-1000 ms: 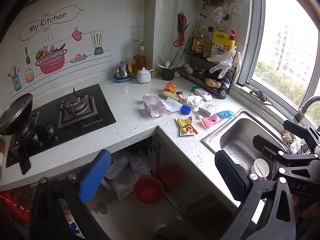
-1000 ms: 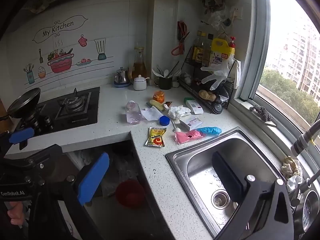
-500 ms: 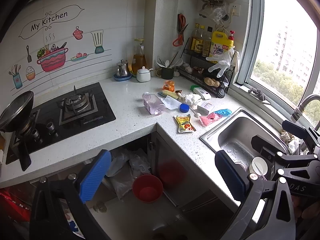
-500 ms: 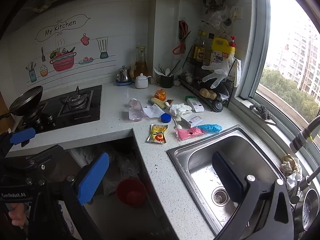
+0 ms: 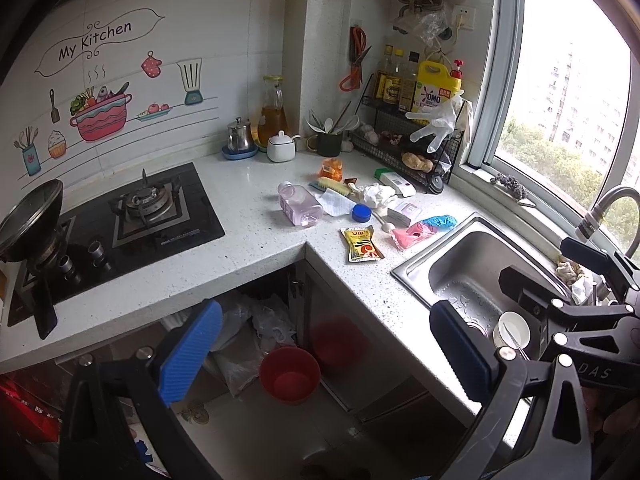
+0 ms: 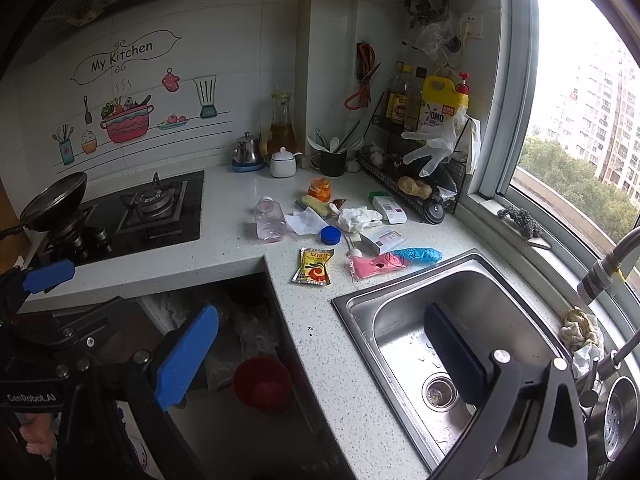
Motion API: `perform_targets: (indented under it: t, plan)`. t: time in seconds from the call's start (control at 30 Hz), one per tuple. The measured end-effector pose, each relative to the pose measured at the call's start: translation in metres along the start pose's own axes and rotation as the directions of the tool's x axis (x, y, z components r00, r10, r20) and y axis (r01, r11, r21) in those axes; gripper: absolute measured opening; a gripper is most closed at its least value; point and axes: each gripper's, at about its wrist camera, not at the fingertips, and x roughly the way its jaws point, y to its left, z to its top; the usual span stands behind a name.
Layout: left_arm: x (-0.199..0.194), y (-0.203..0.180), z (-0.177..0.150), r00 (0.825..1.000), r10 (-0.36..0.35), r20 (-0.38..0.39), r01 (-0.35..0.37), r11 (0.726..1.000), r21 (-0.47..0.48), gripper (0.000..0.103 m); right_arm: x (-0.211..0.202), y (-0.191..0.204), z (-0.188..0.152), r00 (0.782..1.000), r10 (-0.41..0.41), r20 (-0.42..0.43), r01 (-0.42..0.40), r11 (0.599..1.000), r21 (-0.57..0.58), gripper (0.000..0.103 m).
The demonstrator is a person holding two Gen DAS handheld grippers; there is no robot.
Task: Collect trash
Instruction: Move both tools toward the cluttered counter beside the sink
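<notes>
While both pairs of tongs hung back from the table with their blue pads spread wide and nothing between them, the left tongs (image 5: 320, 354) sat over the open cupboard and the red bucket (image 5: 290, 374) on the floor, and the right tongs (image 6: 324, 356) over the sink (image 6: 404, 292). The trash lay ahead and well apart from either — a loose cluster on the table (image 6: 320, 344) past the sink's far corner. Nearest was the yellow sachet (image 6: 313, 266), its long axis running roughly away from the tongs; just right of it lay the pink wrapper (image 6: 370, 266), set crosswise and touching a blue one. Beyond came the blue cap (image 6: 331, 235), the crumpled tissue (image 6: 356, 218) and the clear bottle (image 6: 270, 218) on its side. The right tongs looked nearer — a judgement only. The bucket's contents and the cupboard's depths were too dark to read.
</notes>
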Motion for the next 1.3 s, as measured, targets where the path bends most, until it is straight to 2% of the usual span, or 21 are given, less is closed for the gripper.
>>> perform_targets:
  t: [0.63, 0.83, 1.3]
  plan:
    - [0.010, 0.003, 0.000, 1.000, 0.017, -0.008, -0.017, 1.000, -0.016, 0.103, 0.002, -0.001, 0.002, 1.000, 0.016, -0.005, -0.016, 1.000, -0.014, 0.103]
    - [0.014, 0.001, -0.001, 0.999, 0.033, -0.011, -0.033, 0.999, 0.007, 0.103, 0.004, -0.001, 0.002, 1.000, 0.020, -0.011, -0.020, 1.000, -0.019, 0.103]
    - [0.022, 0.003, 0.002, 0.999, 0.012, -0.031, -0.012, 1.000, 0.008, 0.103, 0.010, -0.005, 0.005, 0.999, 0.024, -0.024, -0.024, 1.000, -0.015, 0.103]
